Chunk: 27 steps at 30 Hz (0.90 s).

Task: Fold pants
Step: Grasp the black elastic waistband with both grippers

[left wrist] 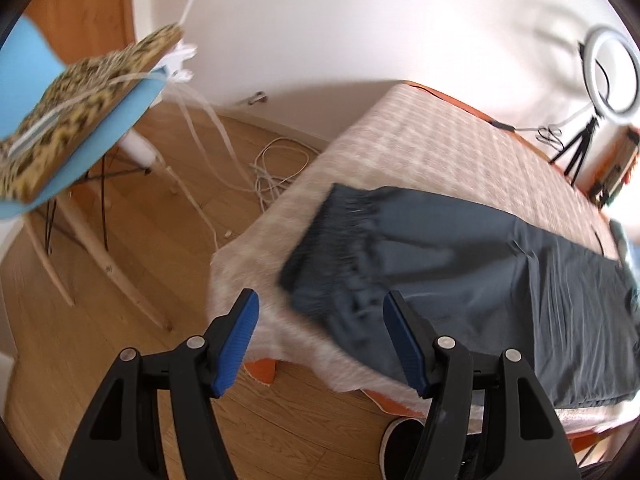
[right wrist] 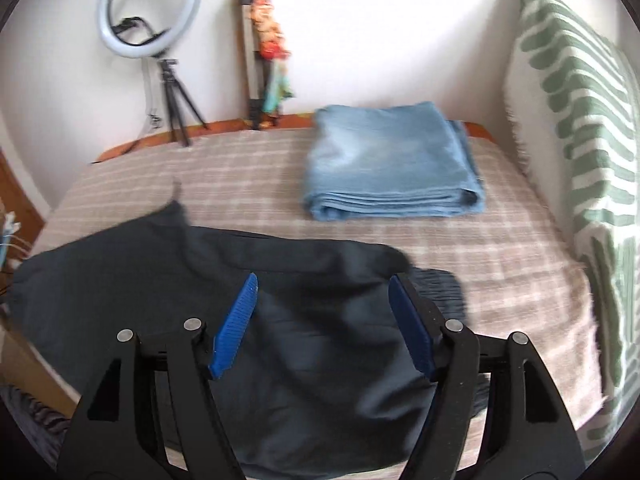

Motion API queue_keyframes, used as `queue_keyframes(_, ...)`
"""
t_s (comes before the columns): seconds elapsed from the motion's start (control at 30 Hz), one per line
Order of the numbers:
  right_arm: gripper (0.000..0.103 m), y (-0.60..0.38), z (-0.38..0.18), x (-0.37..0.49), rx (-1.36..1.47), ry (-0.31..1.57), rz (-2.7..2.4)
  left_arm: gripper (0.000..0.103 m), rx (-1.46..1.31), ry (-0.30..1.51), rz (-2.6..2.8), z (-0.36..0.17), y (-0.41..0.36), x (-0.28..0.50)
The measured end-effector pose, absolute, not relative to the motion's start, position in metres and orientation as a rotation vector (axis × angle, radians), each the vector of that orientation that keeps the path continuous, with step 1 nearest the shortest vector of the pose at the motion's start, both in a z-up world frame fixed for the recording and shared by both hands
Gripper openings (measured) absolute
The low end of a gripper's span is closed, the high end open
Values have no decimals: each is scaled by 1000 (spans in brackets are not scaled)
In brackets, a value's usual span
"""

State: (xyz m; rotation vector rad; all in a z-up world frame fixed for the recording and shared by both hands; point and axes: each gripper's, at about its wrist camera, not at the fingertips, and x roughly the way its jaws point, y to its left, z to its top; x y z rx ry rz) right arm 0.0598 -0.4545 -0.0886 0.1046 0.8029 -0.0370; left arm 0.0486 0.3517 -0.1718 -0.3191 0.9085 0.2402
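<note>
Dark navy pants (left wrist: 460, 280) lie spread on the checked beige bedcover (left wrist: 420, 152), their gathered waistband (left wrist: 340, 240) near the bed's corner. My left gripper (left wrist: 318, 312) hovers open above that waistband end, with nothing between its blue pads (left wrist: 236, 344). In the right wrist view the same pants (right wrist: 168, 280) lie folded over on the bedcover (right wrist: 500, 264), the waistband peeking out at the right. My right gripper (right wrist: 324, 300) stands open over the pants, not touching the cloth.
A folded light-blue blanket (right wrist: 384, 160) lies further back on the bed. A ring light on a tripod (right wrist: 152, 12) stands by the wall. A green-patterned pillow (right wrist: 580, 140) leans at the right. A blue chair with a leopard-print cushion (left wrist: 68, 112) and cables stand on the wooden floor.
</note>
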Motion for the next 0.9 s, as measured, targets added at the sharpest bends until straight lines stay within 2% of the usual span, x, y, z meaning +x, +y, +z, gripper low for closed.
queue_keyframes(0.2,71,-367,-74,77,112,827,188,62,-443,886,206,-191,371,40)
queue_keyframes(0.37,71,-277,-68,92,24,853,341,62,-434,874,184,-206,366,47)
queue_keyframes(0.9,71,40,-89,138,-208,984,834,62,-491,774,116,-219,374,47)
